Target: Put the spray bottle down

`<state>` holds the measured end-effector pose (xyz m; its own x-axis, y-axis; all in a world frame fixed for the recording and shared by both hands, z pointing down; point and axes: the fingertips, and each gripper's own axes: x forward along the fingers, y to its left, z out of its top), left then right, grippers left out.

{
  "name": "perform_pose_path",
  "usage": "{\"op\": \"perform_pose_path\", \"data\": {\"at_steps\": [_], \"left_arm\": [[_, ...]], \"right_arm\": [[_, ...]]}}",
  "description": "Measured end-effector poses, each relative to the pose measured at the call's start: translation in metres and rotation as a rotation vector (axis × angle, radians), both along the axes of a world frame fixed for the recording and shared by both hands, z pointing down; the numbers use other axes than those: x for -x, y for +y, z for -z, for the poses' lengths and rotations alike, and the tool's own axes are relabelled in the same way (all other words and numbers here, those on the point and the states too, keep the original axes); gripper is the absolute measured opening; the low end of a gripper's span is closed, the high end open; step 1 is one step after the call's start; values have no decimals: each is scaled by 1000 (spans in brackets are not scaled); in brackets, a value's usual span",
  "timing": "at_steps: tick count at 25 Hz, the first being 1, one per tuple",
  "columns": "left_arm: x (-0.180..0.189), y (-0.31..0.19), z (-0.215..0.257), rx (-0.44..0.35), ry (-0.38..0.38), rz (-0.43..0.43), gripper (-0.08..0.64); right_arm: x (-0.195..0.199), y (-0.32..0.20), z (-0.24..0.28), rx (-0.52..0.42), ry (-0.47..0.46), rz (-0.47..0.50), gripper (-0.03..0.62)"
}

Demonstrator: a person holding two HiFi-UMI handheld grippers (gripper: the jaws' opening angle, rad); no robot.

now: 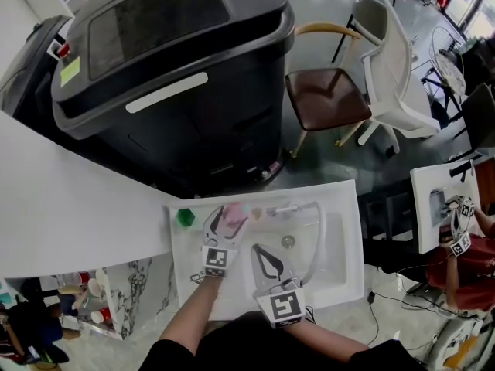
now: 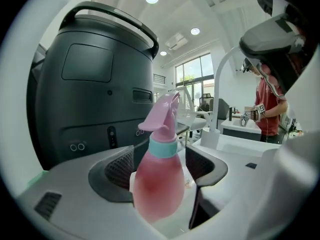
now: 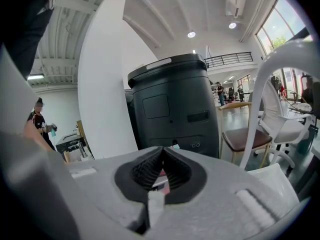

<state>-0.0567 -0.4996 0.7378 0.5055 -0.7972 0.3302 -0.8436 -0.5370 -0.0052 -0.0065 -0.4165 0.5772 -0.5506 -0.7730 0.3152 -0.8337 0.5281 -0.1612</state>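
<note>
The white sink holds the pink spray bottle, which stands upright at its left rear with a teal collar under the trigger head. The left claw is wide open around the bottle, a pad on either side and a clear gap at the right pad (the claw hides the bottle's foot, so basin floor or rim I cannot tell). The right claw is closed and empty over the basin's middle, near the drain.

A small green thing sits at the sink's left rear corner, near the bottle. A white arched faucet curves to the right of both claws. A big black machine stands behind the sink, with a brown-seated chair to its right. A person in red is cut off at the right edge.
</note>
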Motion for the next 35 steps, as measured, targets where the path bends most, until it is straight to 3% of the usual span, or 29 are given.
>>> {"op": "perform_pose_path", "data": {"at_steps": [3, 9, 16, 25, 31, 35], "left_arm": [[8, 3, 6, 17, 13, 31, 327], [36, 32, 51, 29, 178, 170, 327], [48, 98, 92, -5, 126, 185, 327], [50, 183, 153, 5, 234, 218, 319], [49, 265, 194, -27, 348, 159, 146], [55, 329, 210, -9, 342, 158, 54]], "right_arm": [[-2, -1, 0, 11, -10, 0, -2], [-1, 5, 0, -8, 1, 18, -2], [-4, 19, 8, -53, 22, 10, -2], [-1, 84, 28, -97, 27, 13, -2], [6, 155, 45, -122, 31, -24, -2], [9, 219, 59, -153, 62, -22, -2]]}}
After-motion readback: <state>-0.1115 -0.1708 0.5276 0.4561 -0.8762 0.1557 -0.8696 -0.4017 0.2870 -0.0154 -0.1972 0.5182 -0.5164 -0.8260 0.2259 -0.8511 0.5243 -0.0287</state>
